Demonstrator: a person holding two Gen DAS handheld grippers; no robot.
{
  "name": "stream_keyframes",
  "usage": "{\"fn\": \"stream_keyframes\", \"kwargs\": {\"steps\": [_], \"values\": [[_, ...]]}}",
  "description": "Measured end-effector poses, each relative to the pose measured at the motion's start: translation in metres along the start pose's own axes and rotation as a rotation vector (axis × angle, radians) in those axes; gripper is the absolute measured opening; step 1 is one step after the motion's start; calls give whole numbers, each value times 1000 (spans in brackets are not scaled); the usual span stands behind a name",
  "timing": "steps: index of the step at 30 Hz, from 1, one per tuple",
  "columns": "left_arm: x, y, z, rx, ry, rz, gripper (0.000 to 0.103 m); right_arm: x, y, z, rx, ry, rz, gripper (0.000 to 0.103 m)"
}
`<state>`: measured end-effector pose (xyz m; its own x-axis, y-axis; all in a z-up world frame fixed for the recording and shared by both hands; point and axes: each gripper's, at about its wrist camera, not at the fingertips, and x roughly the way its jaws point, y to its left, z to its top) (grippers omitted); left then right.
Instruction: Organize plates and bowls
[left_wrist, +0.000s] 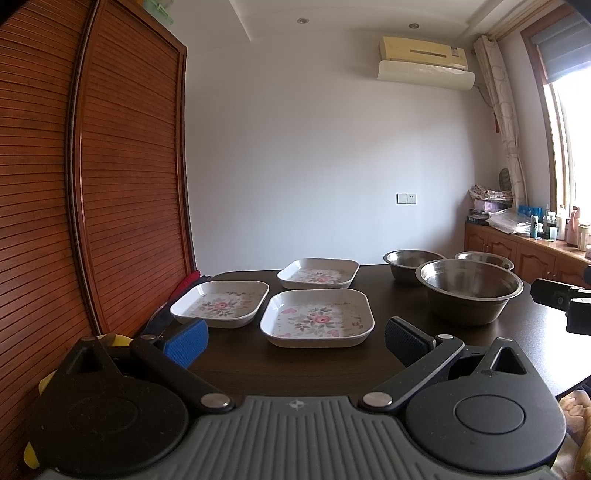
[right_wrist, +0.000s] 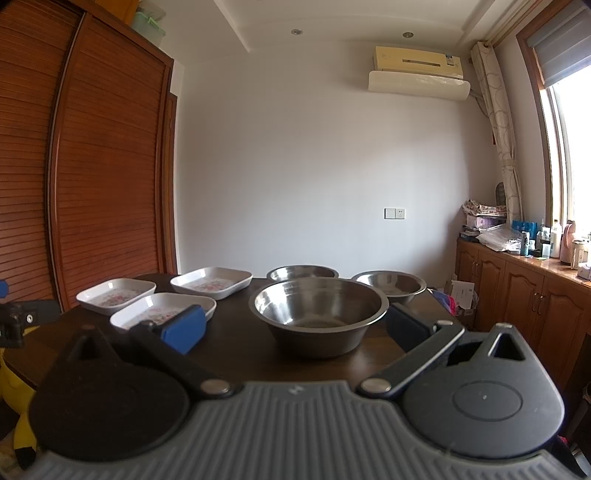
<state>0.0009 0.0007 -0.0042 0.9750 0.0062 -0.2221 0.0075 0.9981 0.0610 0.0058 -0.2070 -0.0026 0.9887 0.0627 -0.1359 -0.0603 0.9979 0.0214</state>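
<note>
Three square floral plates lie on the dark table (left_wrist: 258, 369): a near one (left_wrist: 317, 318), a left one (left_wrist: 220, 303) and a far one (left_wrist: 318, 273). Three steel bowls stand to their right: a large near bowl (left_wrist: 469, 290), a far left bowl (left_wrist: 412, 264) and a far right bowl (left_wrist: 484, 259). My left gripper (left_wrist: 295, 341) is open, just short of the near plate. My right gripper (right_wrist: 295, 326) is open in front of the large bowl (right_wrist: 318, 314), its fingers either side. The plates (right_wrist: 162, 312) lie to its left.
A louvred wooden wardrobe (left_wrist: 110, 184) stands close on the left of the table. Low wooden cabinets (right_wrist: 517, 295) with bottles and clutter run under the window on the right. Red and dark cloth (left_wrist: 181, 288) lies at the table's left edge.
</note>
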Motion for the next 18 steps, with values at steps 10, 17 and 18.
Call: {"fn": "stream_keyframes", "kwargs": {"steps": [10, 17, 18], "values": [[0, 0, 0, 3, -1, 2, 103, 0, 0, 0, 0, 2, 0, 103], [1, 0, -1, 3, -2, 2, 103, -1, -1, 0, 2, 1, 2, 103], [0, 0, 0, 3, -2, 2, 103, -1, -1, 0, 2, 0, 1, 103]]}}
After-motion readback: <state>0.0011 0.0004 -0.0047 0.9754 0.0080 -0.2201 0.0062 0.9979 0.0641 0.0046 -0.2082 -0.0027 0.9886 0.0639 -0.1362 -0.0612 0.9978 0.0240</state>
